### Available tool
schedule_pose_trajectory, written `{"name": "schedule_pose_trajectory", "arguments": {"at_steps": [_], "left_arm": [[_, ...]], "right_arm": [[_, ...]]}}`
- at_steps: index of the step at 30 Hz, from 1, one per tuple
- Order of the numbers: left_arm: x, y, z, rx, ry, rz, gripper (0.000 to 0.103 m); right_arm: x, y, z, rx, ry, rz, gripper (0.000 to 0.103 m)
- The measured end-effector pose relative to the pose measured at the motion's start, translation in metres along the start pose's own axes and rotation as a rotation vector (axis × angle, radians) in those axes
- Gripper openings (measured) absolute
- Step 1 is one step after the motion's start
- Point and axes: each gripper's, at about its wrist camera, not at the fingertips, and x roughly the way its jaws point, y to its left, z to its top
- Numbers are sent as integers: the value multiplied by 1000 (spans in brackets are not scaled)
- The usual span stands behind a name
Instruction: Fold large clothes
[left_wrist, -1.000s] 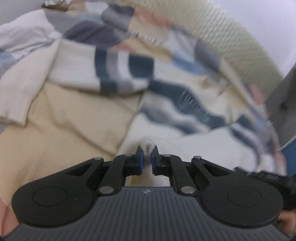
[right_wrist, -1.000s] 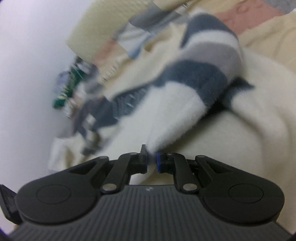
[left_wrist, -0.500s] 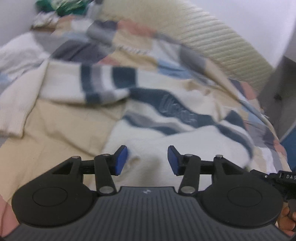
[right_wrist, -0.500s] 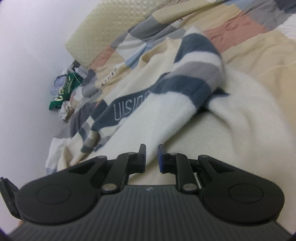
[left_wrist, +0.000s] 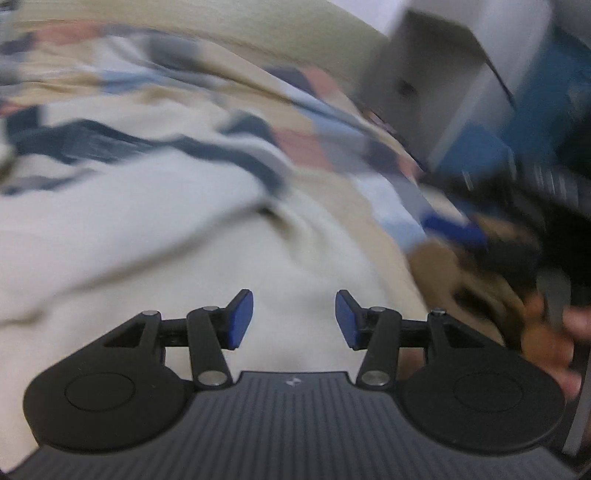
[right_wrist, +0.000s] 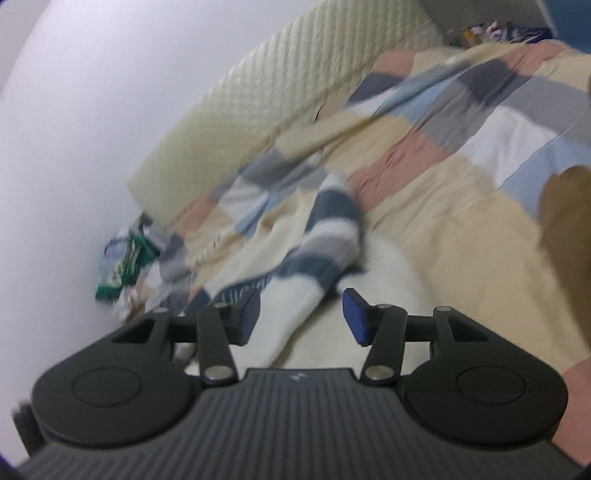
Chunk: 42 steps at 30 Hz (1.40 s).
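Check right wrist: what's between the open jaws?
The sweater's striped sleeve runs up through the gap of the right gripper, ungripped, over the quilt. Right wrist view.

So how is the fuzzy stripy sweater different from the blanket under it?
The sweater is mostly cream with dark blue and grey stripes; the blanket is a patchwork of pink, tan, grey and pale blue squares. The sweater looks fluffy and lies rumpled; the blanket looks flatter and thinner, spread across the bed. Both are soft cloth.
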Motion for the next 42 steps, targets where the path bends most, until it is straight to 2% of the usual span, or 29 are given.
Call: {"name": "schedule_pose_trajectory", "arguments": {"at_steps": [2, 5, 9, 11, 13, 15, 18, 22, 26, 29, 31, 36, 39, 42], "left_arm": [[21, -17, -7, 39, 54, -44, 55], [50, -38, -17, 112, 108, -65, 58], [79, -51, -33, 184, 152, -33, 58], [88, -55, -41, 216, 154, -3, 49], [89, -56, -44, 250, 146, 12, 24], [83, -51, -41, 247, 143, 19, 13], [62, -31, -22, 142, 123, -24, 11], [22, 14, 10, -53, 43, -117, 11], [-8, 76, 29, -265, -40, -130, 11], [-9, 117, 27, -409, -53, -130, 11], [-6, 133, 24, -464, -58, -128, 11], [4, 153, 18, -580, -61, -174, 12], [1, 158, 17, -599, -68, -177, 12], [-4, 162, 12, -629, -74, -190, 16]], "right_arm": [[-6, -6, 6, -3, -30, -22, 53], [-12, -17, 16, 8, -59, -25, 53], [-16, -37, 26, 73, -83, -8, 53], [-12, -47, 28, 112, -78, -5, 53], [-7, -54, 29, 144, -64, -2, 53], [-3, -59, 30, 165, -47, 6, 53], [0, -60, 28, 176, -27, 19, 53], [9, -62, 22, 215, 27, 47, 53], [25, -53, 11, 204, 112, 91, 53], [44, -46, -4, 234, 219, 148, 53], [56, -42, -15, 259, 280, 179, 53], [83, -24, -39, 314, 372, 341, 52], [97, -17, -48, 341, 361, 339, 51], [116, -18, -58, 381, 379, 298, 51]]}}
